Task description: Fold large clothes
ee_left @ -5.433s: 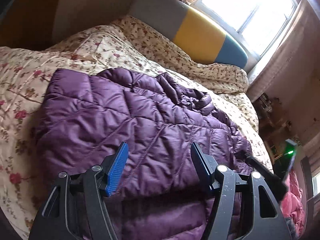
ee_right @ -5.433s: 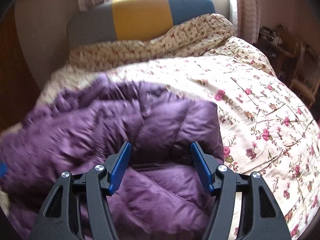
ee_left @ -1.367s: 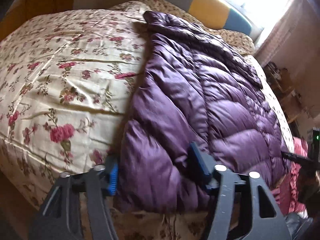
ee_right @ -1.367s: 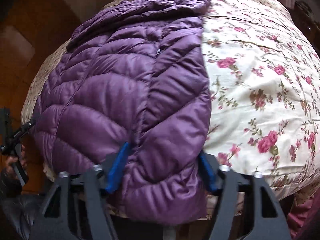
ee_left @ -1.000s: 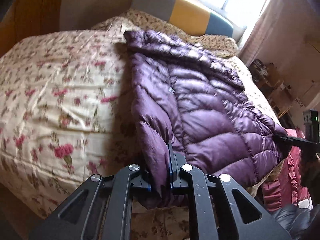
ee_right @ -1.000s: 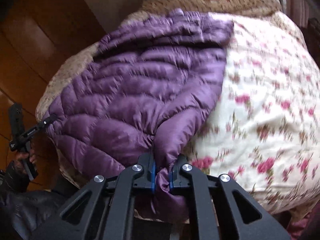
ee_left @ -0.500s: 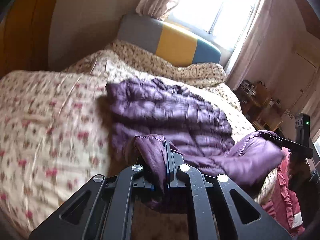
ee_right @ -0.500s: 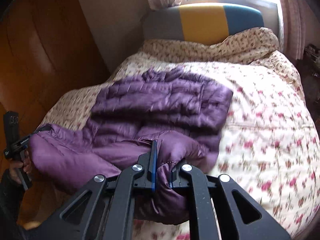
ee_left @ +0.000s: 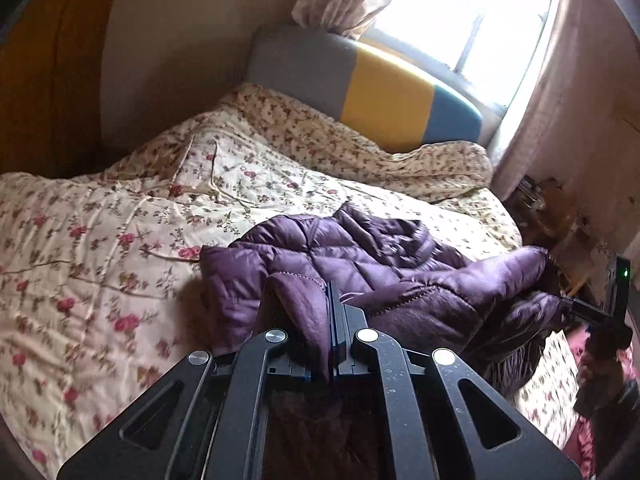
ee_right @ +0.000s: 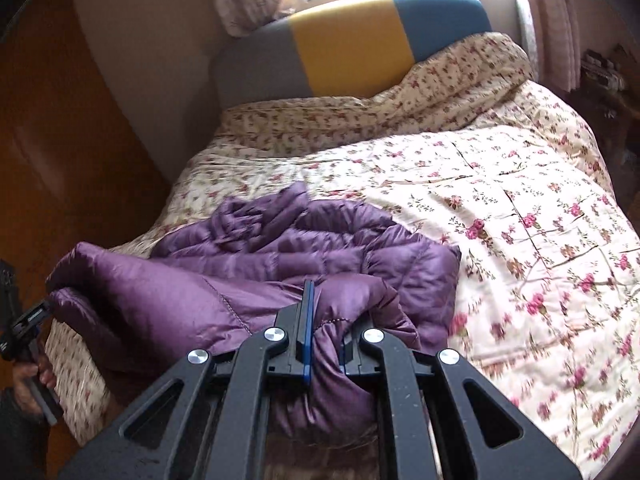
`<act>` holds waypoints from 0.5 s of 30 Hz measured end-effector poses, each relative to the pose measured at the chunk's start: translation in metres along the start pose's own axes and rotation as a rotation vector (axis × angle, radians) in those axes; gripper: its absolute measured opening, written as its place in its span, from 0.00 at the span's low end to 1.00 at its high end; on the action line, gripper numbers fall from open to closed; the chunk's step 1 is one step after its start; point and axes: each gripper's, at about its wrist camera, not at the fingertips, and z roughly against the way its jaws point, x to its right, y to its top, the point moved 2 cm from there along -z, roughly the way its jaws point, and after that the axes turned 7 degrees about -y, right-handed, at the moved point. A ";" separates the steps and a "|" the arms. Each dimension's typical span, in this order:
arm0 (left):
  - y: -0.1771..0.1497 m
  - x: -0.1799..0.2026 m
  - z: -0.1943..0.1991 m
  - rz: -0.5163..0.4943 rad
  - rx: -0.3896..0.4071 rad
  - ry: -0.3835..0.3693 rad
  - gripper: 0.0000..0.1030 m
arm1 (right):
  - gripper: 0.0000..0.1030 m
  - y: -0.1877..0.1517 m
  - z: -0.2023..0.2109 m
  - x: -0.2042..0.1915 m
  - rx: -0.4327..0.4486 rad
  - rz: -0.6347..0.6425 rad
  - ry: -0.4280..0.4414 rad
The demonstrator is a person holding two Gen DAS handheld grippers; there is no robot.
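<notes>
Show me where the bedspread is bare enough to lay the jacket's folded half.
Free: floral bedspread right of the purple jacket, and the strip between jacket and pillows. Crowded: the foot edge, where both grippers pinch the hem.

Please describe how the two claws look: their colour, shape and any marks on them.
Both are alike. The left claw and the right claw have matte black frames of angled bars with long cut-out slots, silver round pivot screws and blue-edged pads. In the left view, the other unit shows a small green light. The hand at the right view's edge wears a dark sleeve.
</notes>
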 end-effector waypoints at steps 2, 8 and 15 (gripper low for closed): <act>0.003 -0.004 -0.017 0.005 -0.022 0.021 0.06 | 0.07 0.004 -0.020 0.001 -0.026 -0.009 -0.021; 0.008 -0.026 -0.061 0.079 -0.081 0.062 0.06 | 0.15 0.007 -0.058 0.010 -0.074 -0.053 -0.050; 0.019 -0.046 -0.067 0.170 -0.093 0.002 0.39 | 0.44 0.014 -0.068 0.018 -0.102 -0.126 -0.005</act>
